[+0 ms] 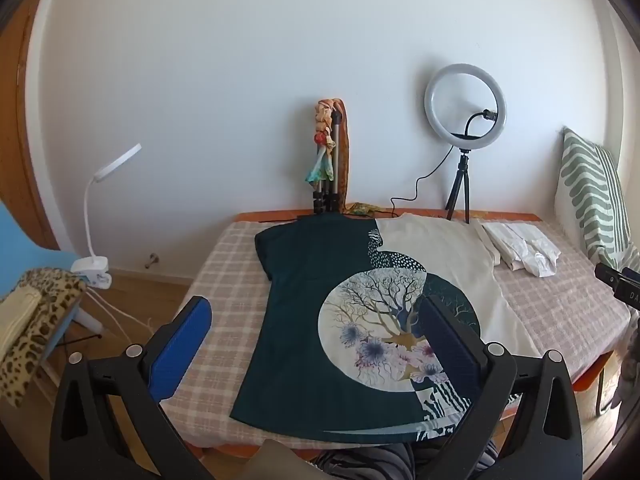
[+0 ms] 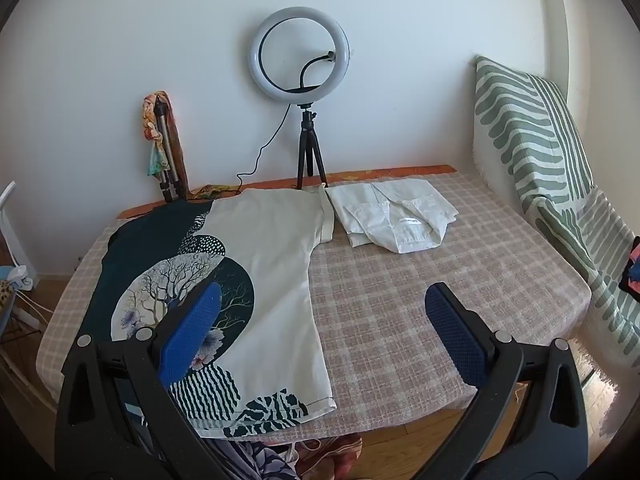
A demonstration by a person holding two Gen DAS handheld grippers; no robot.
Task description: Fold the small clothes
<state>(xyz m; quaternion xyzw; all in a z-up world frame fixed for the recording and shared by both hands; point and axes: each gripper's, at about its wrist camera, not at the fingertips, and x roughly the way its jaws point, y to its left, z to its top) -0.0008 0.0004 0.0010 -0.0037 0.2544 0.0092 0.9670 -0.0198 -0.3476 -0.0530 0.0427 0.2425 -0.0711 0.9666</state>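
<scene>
A T-shirt (image 1: 304, 320) lies flat on the checked table cover, dark green on its left half and cream on its right, with a round tree-and-flower print in the middle. The right wrist view shows the same T-shirt (image 2: 276, 264) on the left part of the table. My left gripper (image 1: 316, 312) hovers open above the shirt's lower left part, its blue pads wide apart with nothing between them. Over the shirt's right edge and the bare cover, my right gripper (image 2: 324, 300) is held open and empty too.
A folded white garment (image 2: 394, 216) lies at the back right of the table (image 2: 460, 280). A ring light on a tripod (image 2: 306, 92) and a folded tripod (image 1: 330, 160) stand against the wall. A green striped cushion (image 2: 536, 148) leans at the right. A clip lamp (image 1: 100, 216) stands left.
</scene>
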